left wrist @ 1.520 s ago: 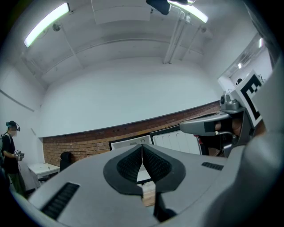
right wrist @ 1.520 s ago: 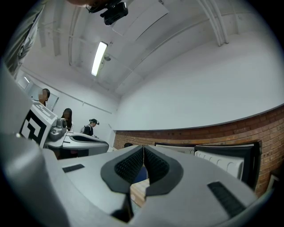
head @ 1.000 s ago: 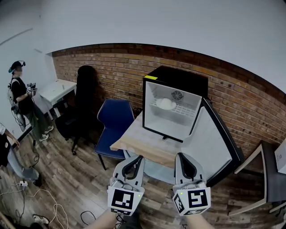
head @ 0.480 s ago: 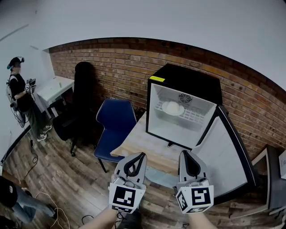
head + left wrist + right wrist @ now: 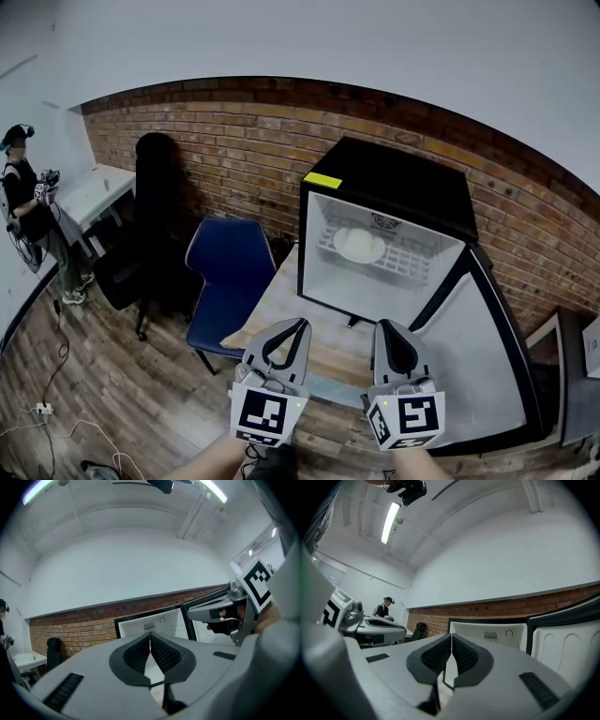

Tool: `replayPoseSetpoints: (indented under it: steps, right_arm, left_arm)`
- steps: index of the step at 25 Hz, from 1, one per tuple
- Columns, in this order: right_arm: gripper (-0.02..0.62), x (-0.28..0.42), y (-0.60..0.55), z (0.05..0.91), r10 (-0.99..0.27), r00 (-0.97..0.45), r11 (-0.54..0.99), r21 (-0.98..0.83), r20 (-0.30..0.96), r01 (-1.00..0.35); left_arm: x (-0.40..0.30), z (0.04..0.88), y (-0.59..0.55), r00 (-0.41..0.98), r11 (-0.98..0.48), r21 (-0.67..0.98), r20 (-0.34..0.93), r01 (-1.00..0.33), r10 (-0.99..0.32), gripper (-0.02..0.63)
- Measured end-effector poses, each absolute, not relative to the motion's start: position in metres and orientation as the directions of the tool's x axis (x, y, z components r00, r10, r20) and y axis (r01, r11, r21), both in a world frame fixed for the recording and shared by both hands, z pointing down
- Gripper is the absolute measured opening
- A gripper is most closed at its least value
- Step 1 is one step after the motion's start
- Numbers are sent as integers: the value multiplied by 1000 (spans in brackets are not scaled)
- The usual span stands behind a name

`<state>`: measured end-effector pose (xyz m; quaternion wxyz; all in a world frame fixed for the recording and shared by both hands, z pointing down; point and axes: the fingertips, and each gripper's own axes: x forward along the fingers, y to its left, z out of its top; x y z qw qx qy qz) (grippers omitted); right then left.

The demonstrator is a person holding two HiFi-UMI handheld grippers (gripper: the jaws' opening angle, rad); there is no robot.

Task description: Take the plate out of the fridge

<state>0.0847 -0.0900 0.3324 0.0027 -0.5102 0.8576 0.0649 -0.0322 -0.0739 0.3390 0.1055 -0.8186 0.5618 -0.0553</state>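
Note:
A black mini fridge (image 5: 382,180) stands on a wooden table (image 5: 292,305) with its door (image 5: 487,361) swung wide to the right. Inside, a white plate (image 5: 358,245) lies on the wire shelf (image 5: 412,259) near the top. My left gripper (image 5: 301,324) and right gripper (image 5: 382,326) hover side by side in front of the table, well short of the fridge. Both have their jaws shut with nothing between them. The left gripper view shows the shut left gripper (image 5: 150,634) against the fridge (image 5: 161,620). In the right gripper view the shut right gripper (image 5: 452,635) faces the fridge (image 5: 497,633) too.
A blue chair (image 5: 229,270) stands left of the table, and a black chair (image 5: 148,202) further left by the brick wall (image 5: 234,141). A person (image 5: 23,206) stands at the far left beside a white desk (image 5: 89,192). Cables lie on the wooden floor (image 5: 75,403).
The fridge now looks larger and nearer in the head view, and the scene has shifted left. Both grippers stay shut, side by side. The person at the lower left is out of view.

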Motion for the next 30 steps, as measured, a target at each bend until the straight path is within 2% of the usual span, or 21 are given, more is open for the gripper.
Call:
replayPoseSetpoints:
  steps: [17, 30]
  right_arm:
    - [29, 68, -228, 344, -946, -325, 325, 92, 13, -941]
    - [31, 78, -270, 357, -962, -266, 268, 28, 61, -963]
  left_arm:
    - [-52, 346, -237, 510, -504, -221, 34, -835, -860, 18]
    - [-27, 352, -282, 585, -579, -232, 53, -781, -810, 18]
